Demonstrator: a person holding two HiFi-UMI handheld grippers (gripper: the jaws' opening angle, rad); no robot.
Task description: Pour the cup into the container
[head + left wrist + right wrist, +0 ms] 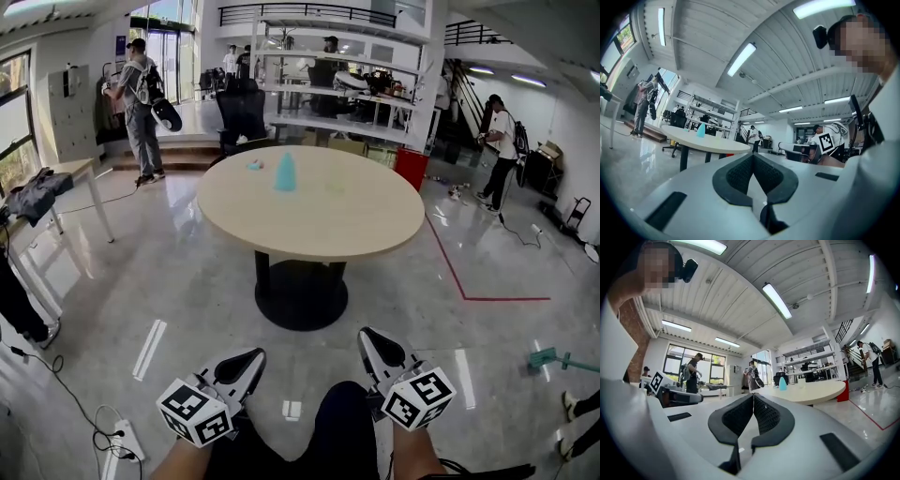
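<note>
The left tool (251, 361) and the right tool (368, 339) were held low over the person's lap, each with its jaws pressed together on nothing, well apart from the round tabletop (309, 225). On the far part of that tabletop stood a blue cone-shaped container (286, 172), with a pale translucent cup (336, 185) near it on the right.

Head view: from the person's head, forward and steeply down; round table (309, 211) far, 12 o'clock; left gripper (251, 358) near, 7 o'clock; right gripper (368, 337) near, 5 o'clock.
Left gripper view: low, level along its own jaws; table far, 8 o'clock.
Right gripper view: likewise; table far, 4 o'clock.
Shared: the table, in all three views.
</note>
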